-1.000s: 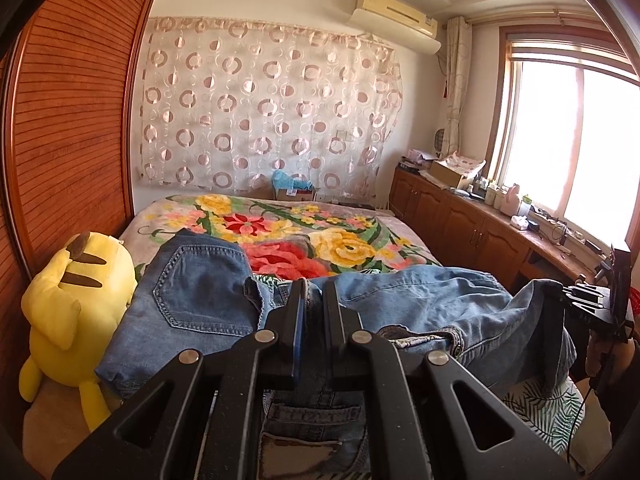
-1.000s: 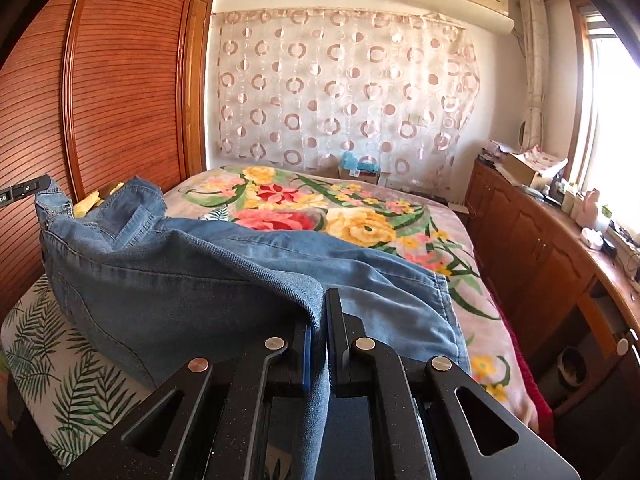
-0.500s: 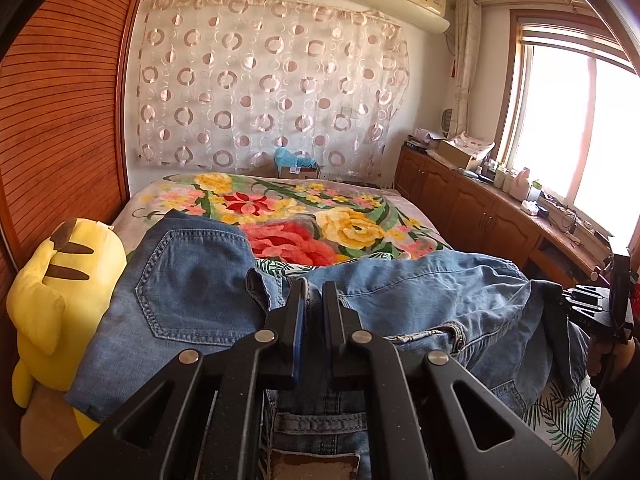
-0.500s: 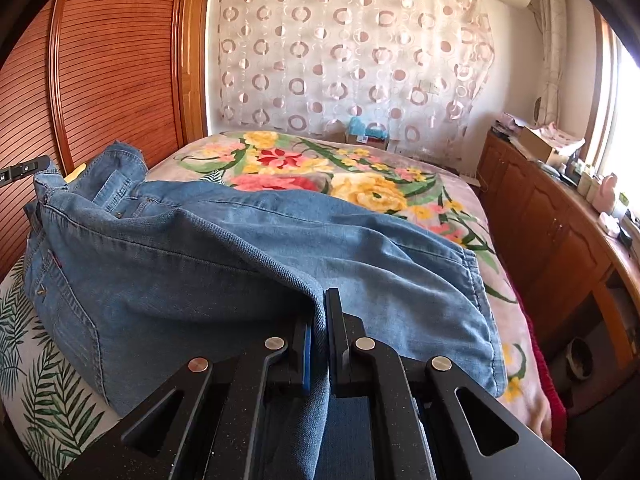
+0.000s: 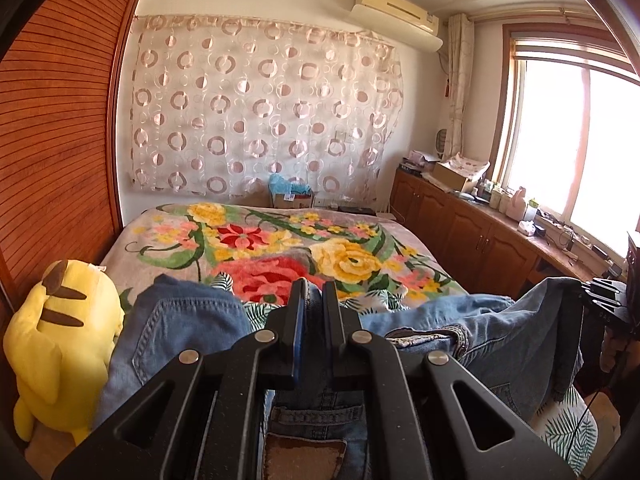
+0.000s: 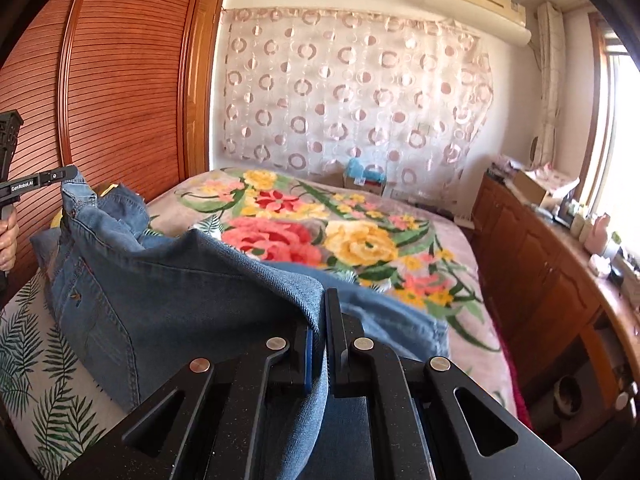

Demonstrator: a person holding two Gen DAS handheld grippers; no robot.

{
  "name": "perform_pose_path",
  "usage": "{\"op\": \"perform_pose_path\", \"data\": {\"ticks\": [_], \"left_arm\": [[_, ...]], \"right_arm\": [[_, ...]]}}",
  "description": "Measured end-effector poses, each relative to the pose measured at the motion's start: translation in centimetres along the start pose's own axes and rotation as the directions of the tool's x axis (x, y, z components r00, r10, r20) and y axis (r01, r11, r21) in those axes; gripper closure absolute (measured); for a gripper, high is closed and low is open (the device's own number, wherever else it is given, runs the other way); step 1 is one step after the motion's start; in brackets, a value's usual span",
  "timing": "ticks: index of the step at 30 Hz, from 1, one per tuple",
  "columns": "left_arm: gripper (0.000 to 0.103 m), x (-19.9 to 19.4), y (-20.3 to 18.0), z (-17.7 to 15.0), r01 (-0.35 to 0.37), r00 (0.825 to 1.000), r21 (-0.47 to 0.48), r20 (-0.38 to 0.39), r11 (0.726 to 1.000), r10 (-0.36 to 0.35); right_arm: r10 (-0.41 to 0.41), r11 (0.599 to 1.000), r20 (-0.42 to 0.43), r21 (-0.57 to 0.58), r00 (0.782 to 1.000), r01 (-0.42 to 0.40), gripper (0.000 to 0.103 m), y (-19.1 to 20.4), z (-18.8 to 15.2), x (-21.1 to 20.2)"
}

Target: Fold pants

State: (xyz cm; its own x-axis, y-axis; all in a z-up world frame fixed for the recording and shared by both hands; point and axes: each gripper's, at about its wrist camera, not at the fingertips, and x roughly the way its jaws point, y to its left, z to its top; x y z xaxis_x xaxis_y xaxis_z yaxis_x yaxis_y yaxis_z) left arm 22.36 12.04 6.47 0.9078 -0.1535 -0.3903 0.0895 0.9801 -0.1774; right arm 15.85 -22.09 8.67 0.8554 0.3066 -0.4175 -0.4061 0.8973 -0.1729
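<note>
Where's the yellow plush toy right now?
In the left wrist view the yellow plush toy sits at the left edge of the bed, between the wooden wardrobe and the jeans.

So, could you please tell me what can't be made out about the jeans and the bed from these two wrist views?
- Left wrist view: the jeans' waistband is cut off by the bottom edge and hidden behind the left tool.
- Right wrist view: the leg ends are hidden under the jeans' own bunched denim and the right tool.
- Right wrist view: the yellow plush toy is almost wholly hidden behind the jeans.
- Both views: items on the wooden counter are too small to identify.
</note>
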Motion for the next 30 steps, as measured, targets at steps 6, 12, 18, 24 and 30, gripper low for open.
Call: {"op": "perform_pose_path", "data": {"ticks": [6, 12, 18, 24, 30], "left_arm": [[0.094, 1.7, 1.1, 0.6, -0.014, 1.0, -0.01, 0.003, 1.0, 0.014], [0.094, 4.2, 2.6, 0.0, -0.044, 0.999, -0.029, -0.031, 0.999, 0.044], [0.094, 6.6, 3.2, -1.8, -0.071, 0.992, -0.034, -0.105, 0.997, 0.068], [0.094, 6.6, 2.5, -2.9, -0.075, 0.987, -0.014, -0.142, 0.997, 0.072], [0.057, 5.4, 1.8, -3.0, -0.098, 0.986, 0.024, -0.132, 0.995, 0.1]], "right_arm": [[-0.02, 1.0, 0.019, -0.02, 1.0, 0.02, 0.099, 0.3, 1.3, 1.1], [-0.035, 0.997, 0.04, -0.063, 0.999, 0.037, 0.099, 1.8, 2.4, 4.3], [-0.064, 0.992, -0.034, -0.114, 0.997, 0.06, 0.099, 2.6, 1.7, 10.1], [-0.051, 0.995, -0.168, -0.093, 0.985, 0.035, 0.099, 3.2, 0.4, 16.5], [-0.04, 0.997, -0.204, -0.075, 0.978, 0.025, 0.099, 3.5, 0.1, 19.0]]}}
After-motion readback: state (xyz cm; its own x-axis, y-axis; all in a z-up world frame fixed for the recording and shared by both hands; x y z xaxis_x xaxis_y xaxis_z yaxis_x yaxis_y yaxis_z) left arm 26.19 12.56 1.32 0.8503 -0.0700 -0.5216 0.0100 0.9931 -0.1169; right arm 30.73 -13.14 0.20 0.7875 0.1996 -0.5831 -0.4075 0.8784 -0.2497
